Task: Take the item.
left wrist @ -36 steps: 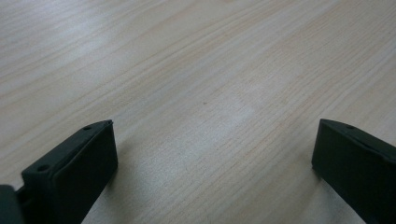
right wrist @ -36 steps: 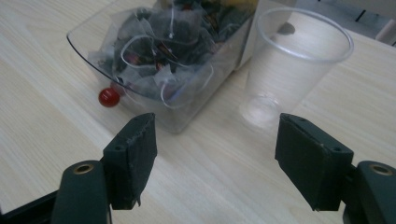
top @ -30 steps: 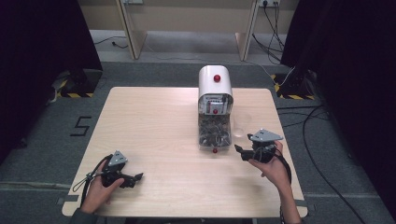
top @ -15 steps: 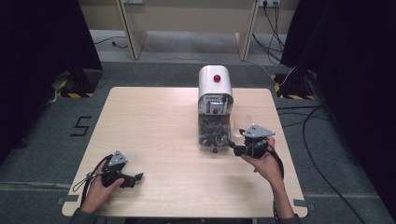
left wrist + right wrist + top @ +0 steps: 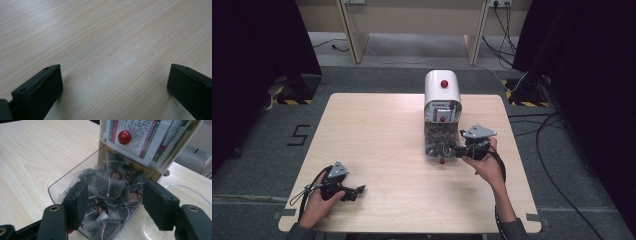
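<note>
A white dispenser box [image 5: 442, 90] with a red knob stands at the table's far middle. Its clear drawer [image 5: 439, 147] is pulled out toward me and is heaped with dark mesh tea bags [image 5: 110, 187]. My right gripper [image 5: 456, 150] reaches into the drawer from the right. In the right gripper view its jaws [image 5: 115, 200] straddle the top of the heap. They have just been closing, with tea bags between them, and I see no firm pinch on any bag. My left gripper [image 5: 358, 190] rests at the front left, open over bare wood [image 5: 113, 80].
The light wooden table [image 5: 377, 130] has free room to the left of the box and along the front. A printed packet with a red knob [image 5: 124, 137] in front of it sits behind the box's front window above the drawer. Cables lie on the floor at the far right.
My right hand has moved left and a little away from me, up to the drawer, and its jaws have narrowed. The left hand has kept still.
</note>
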The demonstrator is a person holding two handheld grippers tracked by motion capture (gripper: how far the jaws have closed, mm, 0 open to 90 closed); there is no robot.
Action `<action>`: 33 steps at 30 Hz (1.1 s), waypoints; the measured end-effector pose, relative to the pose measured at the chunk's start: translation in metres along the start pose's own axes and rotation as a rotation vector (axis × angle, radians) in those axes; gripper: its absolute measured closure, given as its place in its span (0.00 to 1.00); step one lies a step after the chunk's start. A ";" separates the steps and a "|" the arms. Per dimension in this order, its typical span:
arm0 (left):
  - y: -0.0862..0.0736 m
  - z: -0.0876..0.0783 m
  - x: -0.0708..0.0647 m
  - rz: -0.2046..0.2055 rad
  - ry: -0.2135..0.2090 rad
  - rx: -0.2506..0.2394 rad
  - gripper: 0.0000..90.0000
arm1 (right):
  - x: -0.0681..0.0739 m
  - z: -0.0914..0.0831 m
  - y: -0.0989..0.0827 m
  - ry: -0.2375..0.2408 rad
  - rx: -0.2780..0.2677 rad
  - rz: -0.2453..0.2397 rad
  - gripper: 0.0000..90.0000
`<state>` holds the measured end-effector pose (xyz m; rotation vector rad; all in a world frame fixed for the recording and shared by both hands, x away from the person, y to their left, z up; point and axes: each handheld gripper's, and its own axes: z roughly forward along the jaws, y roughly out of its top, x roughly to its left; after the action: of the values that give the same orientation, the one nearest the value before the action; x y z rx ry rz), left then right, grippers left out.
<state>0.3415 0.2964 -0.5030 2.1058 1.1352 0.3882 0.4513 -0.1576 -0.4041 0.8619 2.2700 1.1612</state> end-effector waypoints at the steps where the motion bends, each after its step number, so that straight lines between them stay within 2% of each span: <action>1: 0.000 0.000 0.000 0.000 0.000 0.000 0.00 | 0.000 0.002 0.001 0.001 0.003 -0.004 0.43; 14: 0.000 0.000 0.000 0.000 0.000 0.000 0.00 | -0.008 0.016 0.002 -0.011 0.004 0.003 0.48; 26: 0.000 0.000 0.000 0.000 0.000 0.000 0.00 | -0.009 0.040 0.003 0.011 0.024 0.023 0.47; 33: 0.000 0.000 0.000 0.000 0.000 0.000 0.00 | -0.006 0.053 0.000 0.036 0.061 0.029 0.44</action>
<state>0.3415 0.2964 -0.5030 2.1058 1.1350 0.3881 0.4891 -0.1323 -0.4324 0.9067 2.3399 1.1343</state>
